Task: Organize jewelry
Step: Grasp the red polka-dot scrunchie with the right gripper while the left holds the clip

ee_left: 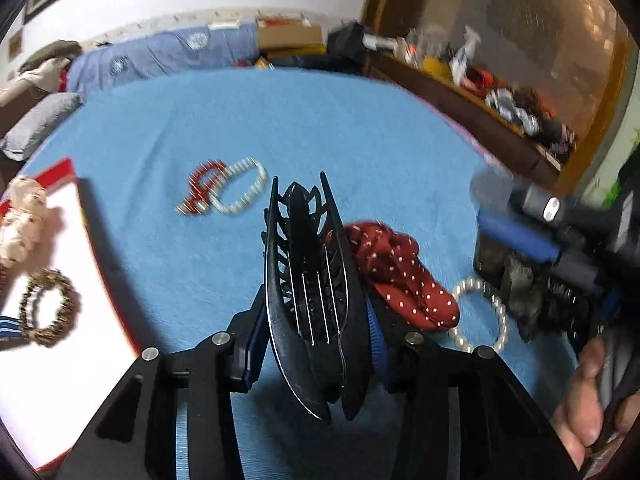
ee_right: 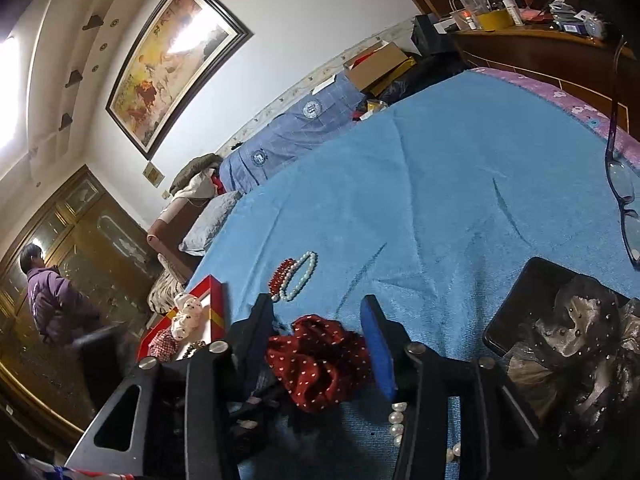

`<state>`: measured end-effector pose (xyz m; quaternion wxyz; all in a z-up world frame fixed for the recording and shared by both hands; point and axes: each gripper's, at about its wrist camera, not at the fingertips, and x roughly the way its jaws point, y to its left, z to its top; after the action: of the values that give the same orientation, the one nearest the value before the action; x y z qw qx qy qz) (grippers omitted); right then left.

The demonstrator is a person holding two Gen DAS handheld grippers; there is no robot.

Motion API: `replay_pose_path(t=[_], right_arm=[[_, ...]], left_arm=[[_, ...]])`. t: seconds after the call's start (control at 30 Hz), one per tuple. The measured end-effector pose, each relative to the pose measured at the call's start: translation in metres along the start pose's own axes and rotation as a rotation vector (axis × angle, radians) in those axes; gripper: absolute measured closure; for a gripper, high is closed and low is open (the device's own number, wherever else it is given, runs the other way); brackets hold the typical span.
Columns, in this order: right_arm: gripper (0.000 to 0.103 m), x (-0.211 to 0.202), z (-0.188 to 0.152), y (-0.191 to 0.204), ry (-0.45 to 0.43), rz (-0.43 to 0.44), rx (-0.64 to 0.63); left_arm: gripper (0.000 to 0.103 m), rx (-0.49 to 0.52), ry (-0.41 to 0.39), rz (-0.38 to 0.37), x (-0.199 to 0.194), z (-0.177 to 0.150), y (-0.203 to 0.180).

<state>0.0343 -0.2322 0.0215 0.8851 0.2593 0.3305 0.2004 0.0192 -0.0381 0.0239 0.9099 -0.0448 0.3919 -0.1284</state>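
Observation:
My left gripper (ee_left: 316, 280) is shut on a large black hair claw clip (ee_left: 310, 280) and holds it above the blue bedspread (ee_left: 320, 128). A red polka-dot scrunchie (ee_left: 400, 276) lies just right of it, with a white pearl bracelet (ee_left: 486, 320) beside that. A red bead bracelet (ee_left: 200, 192) and a pale pearl bracelet (ee_left: 242, 188) lie farther ahead. My right gripper (ee_right: 316, 332) is open, its fingers either side of the scrunchie (ee_right: 320, 360). The right gripper (ee_left: 540, 236) also shows blurred in the left wrist view.
A red-edged white box (ee_left: 60, 264) at the left holds a cream scrunchie (ee_left: 22, 216) and a gold bead bracelet (ee_left: 50, 308). A black tray (ee_right: 520, 300) with a grey-black scrunchie (ee_right: 572, 344) sits at the right. Glasses (ee_right: 620, 192) lie beyond it. A person (ee_right: 56, 292) stands by the wardrobe.

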Motion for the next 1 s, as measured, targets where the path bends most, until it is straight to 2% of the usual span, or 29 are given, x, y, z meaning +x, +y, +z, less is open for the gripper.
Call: replay_pose_path(t=[0.17, 0.23, 0.33, 0.47, 0.67, 0.83, 0.93, 1.0], right_arm=[[0.048, 0.010, -0.004, 0.004, 0.045, -0.008, -0.035], [0.048, 0.017, -0.008, 0.011, 0.076, -0.027, -0.075], [0.048, 0.024, -0.013, 0.014, 0.109, -0.038, -0.109], [0.048, 0.026, -0.015, 0.018, 0.110, -0.053, -0.144], [0.047, 0.033, -0.020, 0.027, 0.159, -0.008, -0.183], [0.046, 0.043, -0.032, 0.054, 0.243, 0.012, -0.365], [0.045, 0.055, -0.037, 0.067, 0.292, -0.020, -0.494], [0.045, 0.063, -0.038, 0.072, 0.289, -0.050, -0.542]], left_arm=[[0.061, -0.068, -0.144, 0.099, -0.028, 0.007, 0.025], [0.066, -0.098, -0.174, 0.112, -0.035, 0.008, 0.033], [0.067, -0.122, -0.171, 0.098, -0.037, 0.009, 0.042], [0.067, -0.133, -0.194, 0.110, -0.043, 0.012, 0.049], [0.067, -0.172, -0.171, 0.104, -0.036, 0.014, 0.054], [0.067, -0.215, -0.176, 0.112, -0.037, 0.014, 0.066], [0.067, -0.240, -0.164, 0.103, -0.035, 0.015, 0.072], [0.067, -0.244, -0.158, 0.104, -0.034, 0.014, 0.074]])
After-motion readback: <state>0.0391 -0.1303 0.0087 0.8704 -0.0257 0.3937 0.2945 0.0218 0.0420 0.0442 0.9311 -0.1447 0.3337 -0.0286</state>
